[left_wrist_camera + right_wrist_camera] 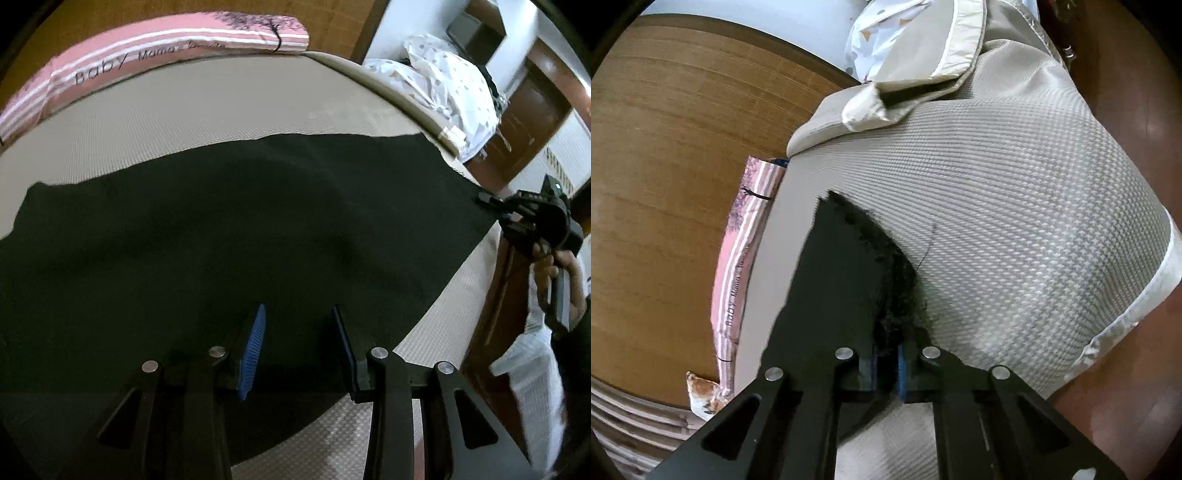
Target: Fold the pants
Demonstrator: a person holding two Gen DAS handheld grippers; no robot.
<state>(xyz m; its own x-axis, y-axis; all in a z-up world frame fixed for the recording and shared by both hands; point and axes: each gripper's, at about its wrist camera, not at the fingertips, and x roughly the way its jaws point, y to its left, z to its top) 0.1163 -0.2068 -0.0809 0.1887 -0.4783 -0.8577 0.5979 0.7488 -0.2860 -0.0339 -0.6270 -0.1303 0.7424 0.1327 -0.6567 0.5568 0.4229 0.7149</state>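
The black pants [240, 229] lie spread flat across the grey textured mattress [184, 110] in the left wrist view. My left gripper [299, 332] is open, its blue pads apart just above the near part of the pants, holding nothing. My right gripper [498, 208] shows at the far right at the pants' end. In the right wrist view my right gripper [888, 365] is shut on the fuzzy edge of the black pants [849, 273], which hang up from the mattress [1015, 203].
A pink striped "Baby" pillow [147, 48] lies along the far mattress edge, against a wooden headboard [665, 166]. A white dotted cloth [443, 81] is heaped at the far right corner. Brown floor [1126, 369] lies beside the bed.
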